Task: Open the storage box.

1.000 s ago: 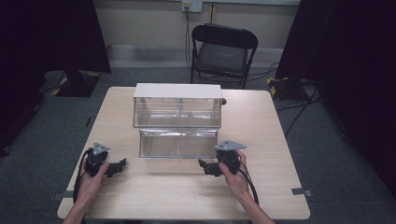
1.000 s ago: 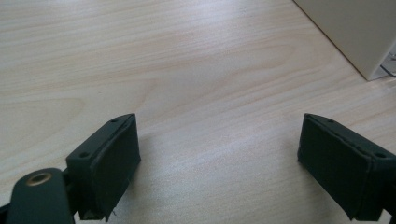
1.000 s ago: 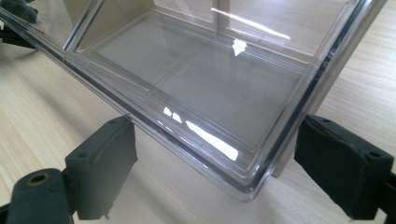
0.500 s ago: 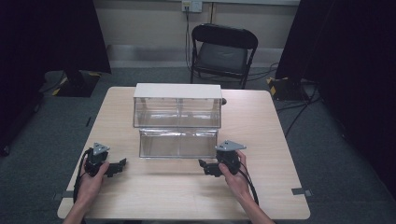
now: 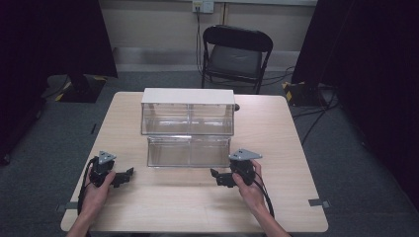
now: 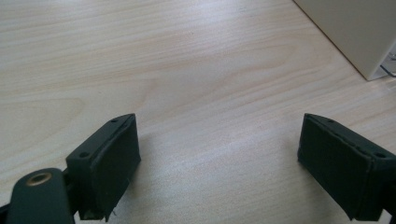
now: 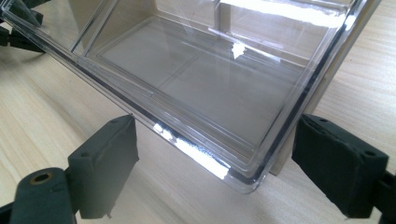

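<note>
Here, nearest the person, both grippers rest low on the table (image 5: 197, 207), one in each hand. The left gripper (image 5: 129, 173) has its jaws spread wide over bare wood and holds nothing. The right gripper (image 5: 214, 174) is just as wide open, also empty, with the near right corner of the drawer (image 7: 205, 93) standing between its jaws but untouched.

Further out, that clear drawer (image 5: 189, 150) is pulled forward from the lower tier of the cabinet (image 5: 188, 96), and it looks empty. By my reading the drawer work is barely begun or waiting: the drawer stands out, no grip is made, and a closing or pushing move is all left to do.

There is free tabletop on both sides of the cabinet and in front of the drawer. Beyond the far edge a chair (image 5: 237, 52) stands well apart.
</note>
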`<control>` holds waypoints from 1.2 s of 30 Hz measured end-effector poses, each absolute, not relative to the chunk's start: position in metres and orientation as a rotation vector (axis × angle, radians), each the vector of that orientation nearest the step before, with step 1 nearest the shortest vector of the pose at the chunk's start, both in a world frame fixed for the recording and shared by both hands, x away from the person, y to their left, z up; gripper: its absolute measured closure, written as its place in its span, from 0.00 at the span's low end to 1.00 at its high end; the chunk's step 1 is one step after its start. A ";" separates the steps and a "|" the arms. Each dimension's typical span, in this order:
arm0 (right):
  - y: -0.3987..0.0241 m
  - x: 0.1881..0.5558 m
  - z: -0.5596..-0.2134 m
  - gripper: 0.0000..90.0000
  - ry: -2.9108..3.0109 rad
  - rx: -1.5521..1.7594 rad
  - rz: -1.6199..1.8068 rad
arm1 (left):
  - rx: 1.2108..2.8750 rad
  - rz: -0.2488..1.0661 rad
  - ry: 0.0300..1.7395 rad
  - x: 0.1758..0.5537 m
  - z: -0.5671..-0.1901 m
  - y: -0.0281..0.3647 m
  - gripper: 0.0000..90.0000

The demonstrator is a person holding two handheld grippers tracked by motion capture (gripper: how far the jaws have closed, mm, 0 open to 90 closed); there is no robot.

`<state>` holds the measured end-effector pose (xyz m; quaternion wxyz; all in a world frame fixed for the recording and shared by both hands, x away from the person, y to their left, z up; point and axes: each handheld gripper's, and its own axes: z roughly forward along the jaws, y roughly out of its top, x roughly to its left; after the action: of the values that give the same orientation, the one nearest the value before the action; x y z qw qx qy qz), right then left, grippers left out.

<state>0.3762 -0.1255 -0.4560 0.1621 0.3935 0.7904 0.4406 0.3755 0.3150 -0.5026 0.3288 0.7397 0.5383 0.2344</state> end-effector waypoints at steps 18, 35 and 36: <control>-0.127 0.373 -0.450 0.15 2.249 1.095 1.265 | 1.936 0.613 1.409 0.376 -0.503 0.315 0.14; -0.125 0.370 -0.443 0.15 2.227 1.077 1.259 | 1.935 0.613 1.409 0.375 -0.503 0.315 0.14; -0.125 0.370 -0.443 0.15 2.226 1.076 1.261 | 1.935 0.613 1.409 0.375 -0.503 0.315 0.14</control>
<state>0.3695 -0.1254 -0.4426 0.1821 0.3812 0.7886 0.4468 0.3755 0.3149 -0.5026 0.3290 0.7396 0.5384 0.2344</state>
